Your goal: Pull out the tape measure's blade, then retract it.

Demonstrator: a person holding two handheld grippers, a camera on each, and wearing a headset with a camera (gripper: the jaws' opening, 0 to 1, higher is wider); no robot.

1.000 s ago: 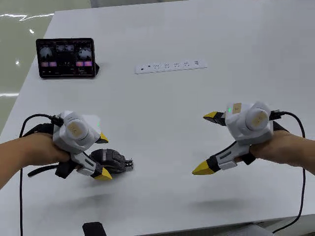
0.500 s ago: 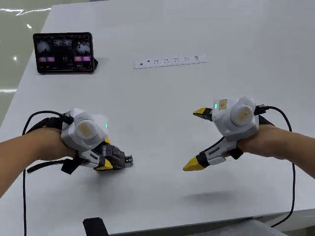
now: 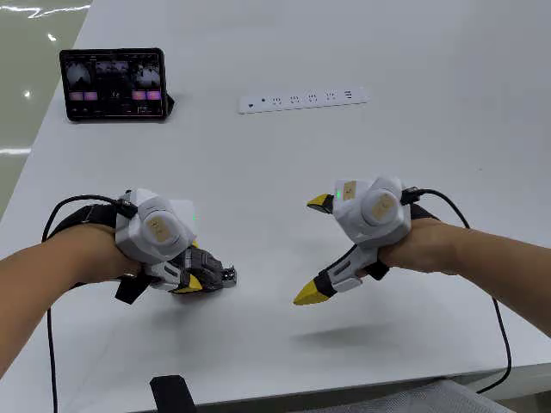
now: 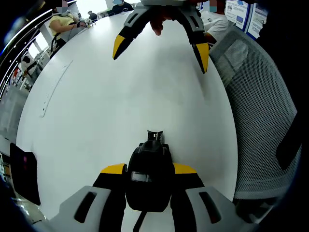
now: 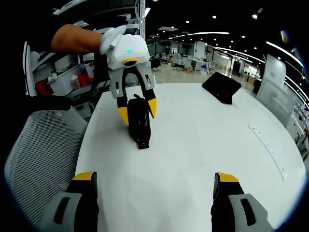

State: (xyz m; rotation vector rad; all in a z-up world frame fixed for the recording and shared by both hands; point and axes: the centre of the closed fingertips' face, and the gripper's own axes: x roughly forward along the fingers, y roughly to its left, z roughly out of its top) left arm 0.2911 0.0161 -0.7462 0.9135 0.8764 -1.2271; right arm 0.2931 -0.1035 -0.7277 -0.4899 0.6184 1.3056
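Tape measure (image 3: 209, 274) is a chunky black case with the blade not out yet. It sits on the tabletop (image 3: 284, 163) toward my left, clamped between the left gripper (image 4: 149, 170) jaws. Its hook end (image 4: 154, 135) pokes past the tips, long axis aimed at the right gripper (image 3: 314, 249) — jaws spread wide, well apart from it. I reckon the right one goes in for that hook.

A: Is the left gripper (image 4: 149, 169) covering the tape measure (image 3: 217, 274)?
B: In the head view it is hiding most of the case; the front end is poking out.
A: And the tablet (image 3: 113, 83)?
B: Its screen is showing tiles too small to read. The head view's bottom edge is cutting off a dark object (image 3: 172, 394).
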